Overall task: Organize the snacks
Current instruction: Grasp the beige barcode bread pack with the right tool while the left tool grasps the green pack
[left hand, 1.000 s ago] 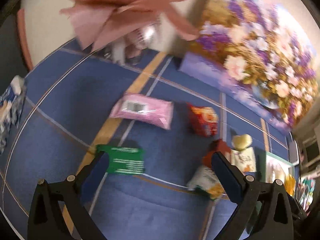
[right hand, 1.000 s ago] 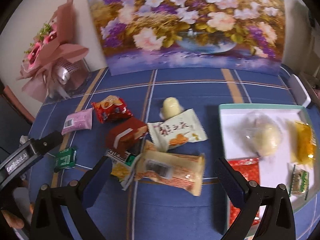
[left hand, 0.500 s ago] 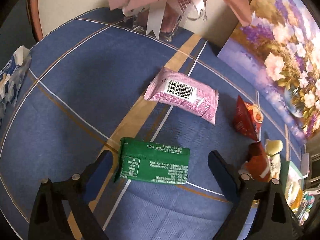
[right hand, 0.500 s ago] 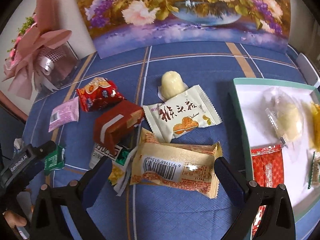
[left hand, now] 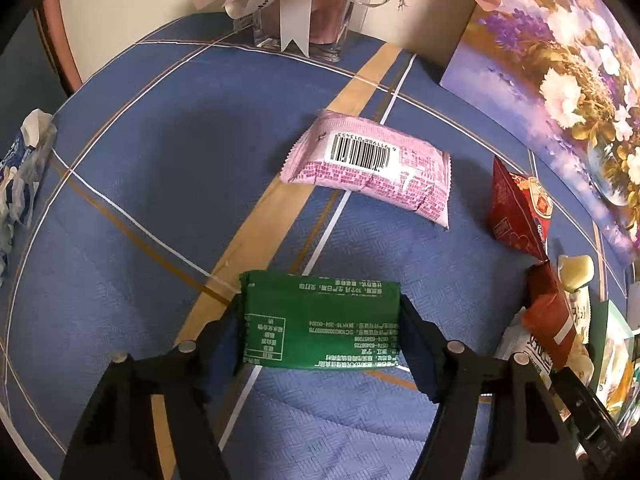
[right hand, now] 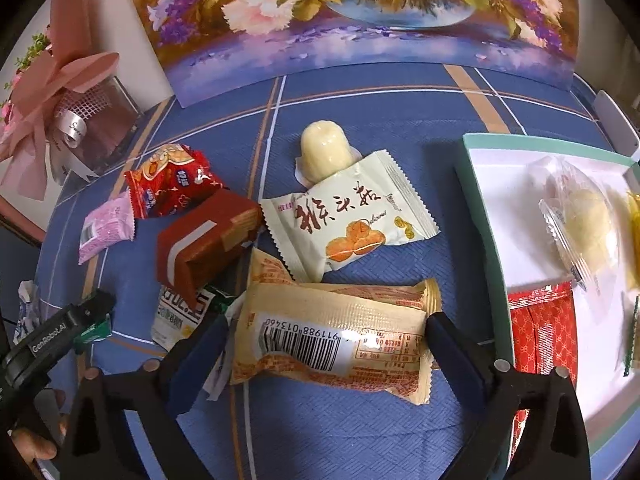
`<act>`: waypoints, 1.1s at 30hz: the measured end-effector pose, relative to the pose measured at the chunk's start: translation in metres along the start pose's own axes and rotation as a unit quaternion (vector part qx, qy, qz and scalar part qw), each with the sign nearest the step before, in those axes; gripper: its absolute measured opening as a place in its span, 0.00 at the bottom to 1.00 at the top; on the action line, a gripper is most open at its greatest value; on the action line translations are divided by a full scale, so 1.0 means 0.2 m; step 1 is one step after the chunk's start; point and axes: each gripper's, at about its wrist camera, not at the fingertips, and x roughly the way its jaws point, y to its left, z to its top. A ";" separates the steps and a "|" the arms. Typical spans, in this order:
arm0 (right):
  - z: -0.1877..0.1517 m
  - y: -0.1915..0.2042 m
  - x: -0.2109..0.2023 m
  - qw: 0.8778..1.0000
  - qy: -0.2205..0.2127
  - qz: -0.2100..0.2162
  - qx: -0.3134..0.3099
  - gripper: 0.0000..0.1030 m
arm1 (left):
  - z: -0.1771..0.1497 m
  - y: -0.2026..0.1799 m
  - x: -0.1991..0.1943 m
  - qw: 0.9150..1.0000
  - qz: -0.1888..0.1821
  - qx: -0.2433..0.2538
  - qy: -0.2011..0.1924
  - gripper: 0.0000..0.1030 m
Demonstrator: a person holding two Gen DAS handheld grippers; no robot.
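Note:
My left gripper [left hand: 320,332] has its pads pressed against both ends of a green snack packet [left hand: 320,320] lying on the blue tablecloth. A pink packet [left hand: 372,168] and a red packet [left hand: 520,212] lie beyond it. My right gripper [right hand: 328,340] is open, with its fingers on either side of a tan barcode packet [right hand: 336,336] on the cloth. Behind that lie a cream packet [right hand: 348,216], a yellow jelly cup [right hand: 324,152], a red-brown box [right hand: 204,240] and a red packet [right hand: 172,184]. The left gripper also shows in the right wrist view [right hand: 60,332].
A white tray with a teal rim [right hand: 480,216] at the right holds several snacks. A flower painting [right hand: 360,12] stands along the back. A pink bouquet in a glass vase [left hand: 304,12] stands at the back left. A crumpled blue-white wrapper [left hand: 20,176] lies at the left edge.
Both grippers have moved down and forward. The left jaws have closed in onto the green packet's ends. The right jaws now straddle the tan packet.

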 end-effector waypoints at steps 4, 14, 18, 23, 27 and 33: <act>0.01 -0.01 0.00 1.000 0.002 -0.009 0.002 0.84 | 0.00 -0.01 0.00 1.000 0.001 0.004 0.003 0.67; -0.01 -0.01 -0.03 1.000 0.000 -0.014 -0.018 0.74 | -0.04 -0.09 -0.03 1.000 -0.012 0.012 0.024 0.66; -0.01 -0.01 -0.05 1.000 -0.001 -0.013 -0.017 0.72 | -0.07 -0.15 -0.07 0.999 -0.018 0.024 0.025 0.66; -0.03 -0.03 -0.09 1.000 -0.002 -0.009 -0.013 0.70 | -0.09 -0.20 -0.14 0.999 -0.023 0.036 0.017 0.66; -0.03 -0.03 -0.16 1.000 -0.013 -0.004 -0.017 0.70 | -0.11 -0.23 -0.21 0.999 -0.033 0.039 0.011 0.66; -0.05 -0.01 -0.31 0.999 -0.038 -0.002 -0.027 0.70 | -0.13 -0.30 -0.35 0.998 -0.042 0.053 -0.014 0.66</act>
